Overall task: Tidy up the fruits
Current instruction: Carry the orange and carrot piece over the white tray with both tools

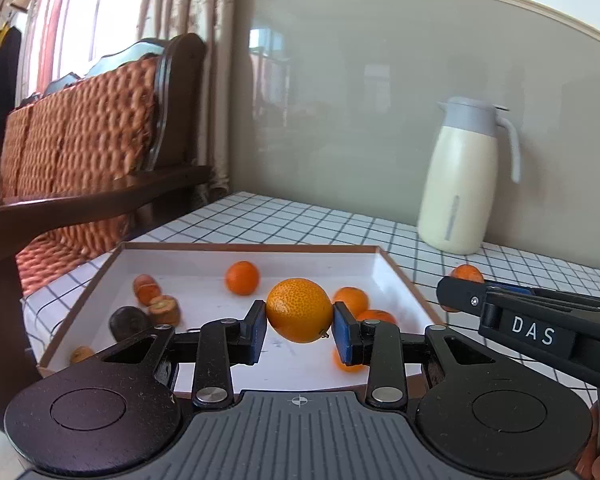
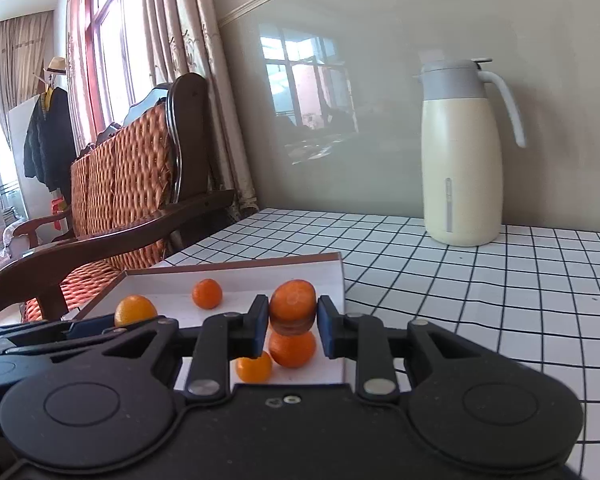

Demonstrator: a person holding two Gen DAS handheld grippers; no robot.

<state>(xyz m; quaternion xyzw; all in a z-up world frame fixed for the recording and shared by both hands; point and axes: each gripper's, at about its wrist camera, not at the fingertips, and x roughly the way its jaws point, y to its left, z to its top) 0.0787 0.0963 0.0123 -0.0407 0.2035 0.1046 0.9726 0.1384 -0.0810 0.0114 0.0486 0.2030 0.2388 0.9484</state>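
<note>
My left gripper (image 1: 299, 322) is shut on a large orange (image 1: 299, 309), held above the white tray (image 1: 396, 276). The tray holds several small oranges (image 1: 242, 278), brownish fruits (image 1: 146, 289) and one dark fruit (image 1: 129, 322). My right gripper (image 2: 293, 322) is shut on a small orange-brown fruit (image 2: 293, 306), above the tray's right part (image 2: 336, 276). Below it lie two small oranges (image 2: 293, 349). In the left wrist view the right gripper (image 1: 466, 286) enters from the right with its fruit (image 1: 467, 272). The left gripper's orange (image 2: 135, 310) shows at the left of the right wrist view.
A cream thermos jug (image 2: 462, 152) stands at the back of the checked tablecloth (image 2: 480, 300), near the wall. A wooden chair with a woven orange cushion (image 2: 120, 184) stands left of the table.
</note>
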